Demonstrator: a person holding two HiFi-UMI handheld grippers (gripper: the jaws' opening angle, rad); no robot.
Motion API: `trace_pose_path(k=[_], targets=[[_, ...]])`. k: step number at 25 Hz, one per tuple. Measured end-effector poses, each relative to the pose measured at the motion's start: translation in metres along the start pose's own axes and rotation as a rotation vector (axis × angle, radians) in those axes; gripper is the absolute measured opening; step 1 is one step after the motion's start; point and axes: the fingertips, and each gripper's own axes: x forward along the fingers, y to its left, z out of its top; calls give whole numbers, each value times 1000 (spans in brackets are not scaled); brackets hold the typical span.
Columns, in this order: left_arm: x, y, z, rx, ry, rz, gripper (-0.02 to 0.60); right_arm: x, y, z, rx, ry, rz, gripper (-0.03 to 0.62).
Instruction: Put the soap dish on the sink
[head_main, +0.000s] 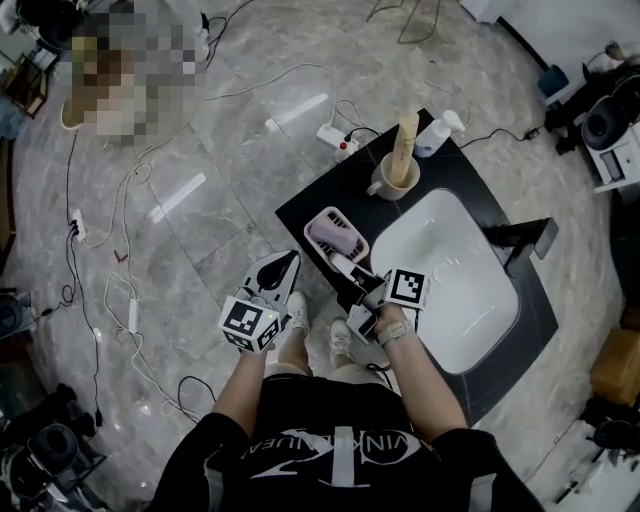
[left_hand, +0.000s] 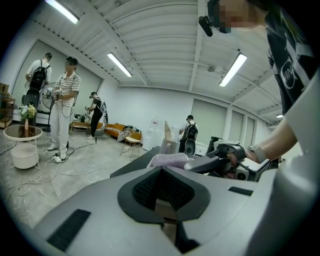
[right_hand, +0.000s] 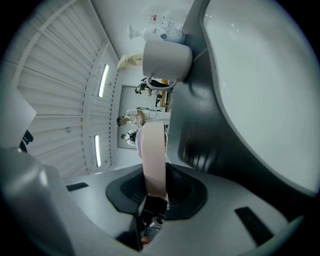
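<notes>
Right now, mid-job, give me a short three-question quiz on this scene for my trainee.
1. Which gripper is shut on the soap dish? A. left gripper B. right gripper C. neither
2. True or false: the soap dish lies inside the white basin.
3. Fill in: the pale purple thing in the dish is a bar of ____.
Key: 1 B, its jaws clamp the dish's wall. 2 false, the dish is at the corner of the black counter, beside the basin. 3 soap.
</notes>
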Motion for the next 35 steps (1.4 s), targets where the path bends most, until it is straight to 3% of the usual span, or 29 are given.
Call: trace_pose_path(k=[21,31,35], targets=[[40,16,-7,-8,84,-71,17,45,3,30,115,-46,-4,78],[49,-22,-14,71,181,-227,17,57,7,36,156,-46,14,78],[51,-34,-17,55,207,-271,17,61,11,36,169,-31,17,144]])
